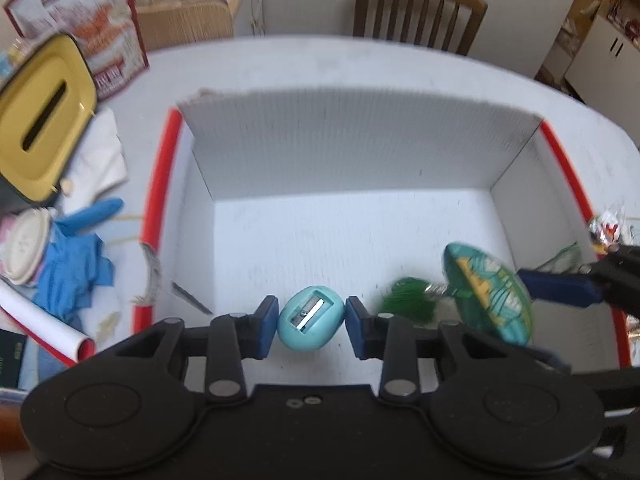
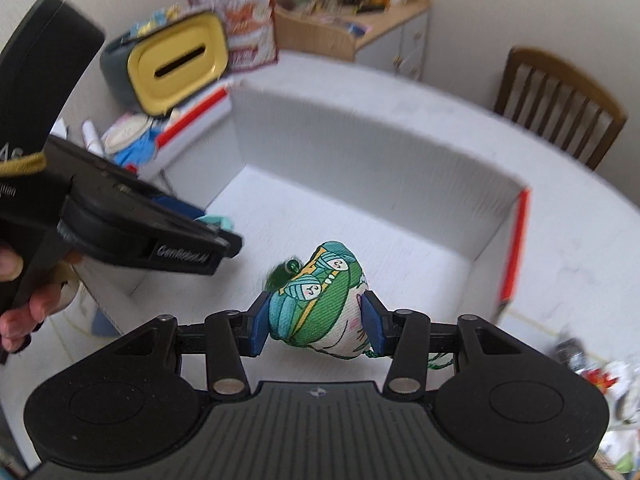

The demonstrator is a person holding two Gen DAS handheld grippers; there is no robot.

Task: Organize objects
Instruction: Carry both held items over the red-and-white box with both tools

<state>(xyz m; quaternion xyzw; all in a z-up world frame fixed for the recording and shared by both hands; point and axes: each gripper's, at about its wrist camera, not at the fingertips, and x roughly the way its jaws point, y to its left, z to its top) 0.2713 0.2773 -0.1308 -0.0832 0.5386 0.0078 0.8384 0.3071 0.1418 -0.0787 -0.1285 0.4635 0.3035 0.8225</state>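
Both grippers hang over the open box (image 1: 360,140) for dropping: the left gripper (image 1: 311,319) clamps a sharpener (image 1: 311,318), the right gripper (image 2: 316,317) a pouch (image 2: 320,300).

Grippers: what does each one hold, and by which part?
The left gripper pinches a light blue pencil sharpener across its two sides. The right gripper clamps a green printed fabric pouch across its body.

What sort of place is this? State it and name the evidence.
Most likely a home dining area or living room. A wooden slat-back chair stands at a white table, a cluttered sideboard lines the wall, and household odds such as a yellow-lidded tissue box sit about.
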